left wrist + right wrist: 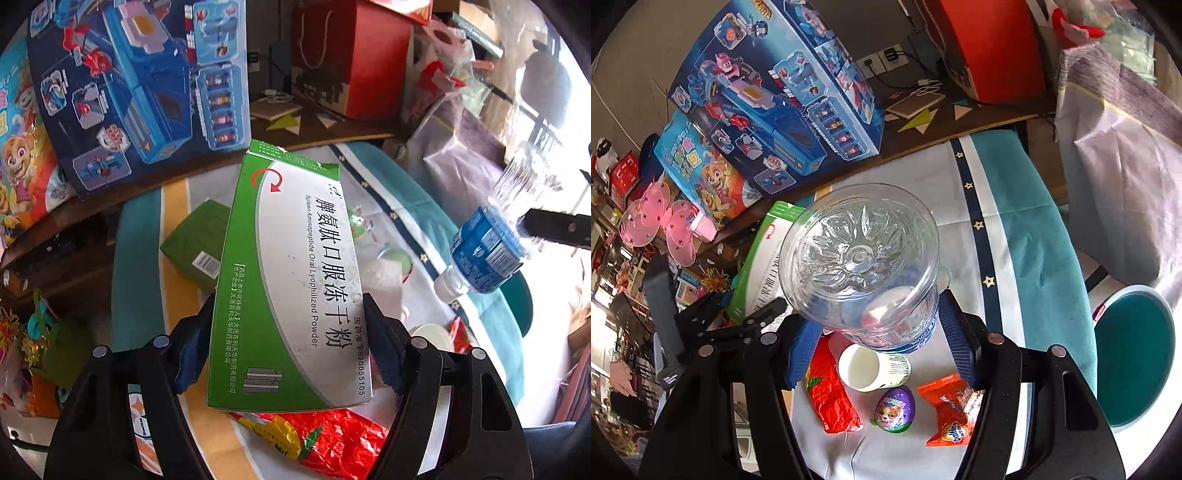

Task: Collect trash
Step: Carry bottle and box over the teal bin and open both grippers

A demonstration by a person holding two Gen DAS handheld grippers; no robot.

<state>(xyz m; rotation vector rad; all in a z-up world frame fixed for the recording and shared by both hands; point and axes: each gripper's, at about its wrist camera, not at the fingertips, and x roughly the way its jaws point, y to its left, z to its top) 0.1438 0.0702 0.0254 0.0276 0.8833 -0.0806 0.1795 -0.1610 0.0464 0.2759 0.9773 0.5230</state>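
Note:
My left gripper [286, 332] is shut on a green and silver medicine box [288, 277] and holds it above the table. The box also shows in the right wrist view [764, 254]. My right gripper [875, 332] is shut on an empty clear plastic bottle [860, 262] with a blue label, held bottom toward the camera. The bottle shows in the left wrist view [491, 240], cap down. On the table below lie a red wrapper [831, 395], a white cup [875, 369], a purple toy egg [894, 410] and an orange snack packet [953, 413].
A green packet [195, 243] lies on the striped tablecloth [1015, 229]. Large blue toy boxes [783, 96] and a red box [993, 48] stand behind. A teal stool [1134, 354] is at the right. A grey paper bag [1123, 158] stands at the back right.

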